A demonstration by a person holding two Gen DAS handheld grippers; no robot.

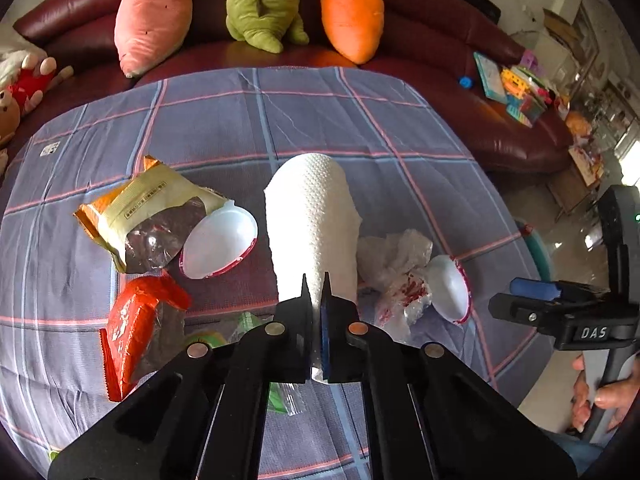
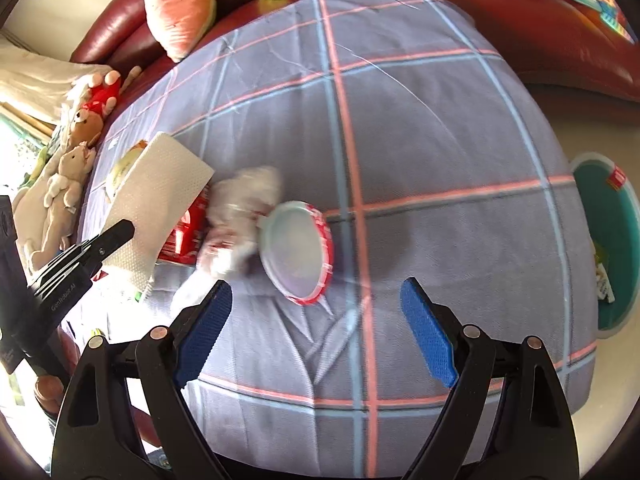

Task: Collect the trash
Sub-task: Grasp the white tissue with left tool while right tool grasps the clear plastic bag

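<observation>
My left gripper [image 1: 316,284] is shut on a white paper towel [image 1: 312,220] and holds it above the checked tablecloth [image 1: 240,128]; the towel shows in the right wrist view [image 2: 160,196] too. My right gripper [image 2: 316,304] is open and empty, just in front of a white bowl with a red rim [image 2: 298,252] and a crumpled plastic bag [image 2: 240,216]. In the left wrist view lie the same bowl [image 1: 450,288], the bag [image 1: 396,268], a second bowl [image 1: 220,242], a yellow snack wrapper [image 1: 148,216] and a red wrapper [image 1: 136,328].
A teal bin [image 2: 608,240] stands off the table's right edge. A red can [image 2: 188,232] lies behind the towel. Plush toys [image 1: 352,12] sit on the red sofa [image 1: 460,60] behind the table. The right gripper shows at right in the left wrist view [image 1: 560,308].
</observation>
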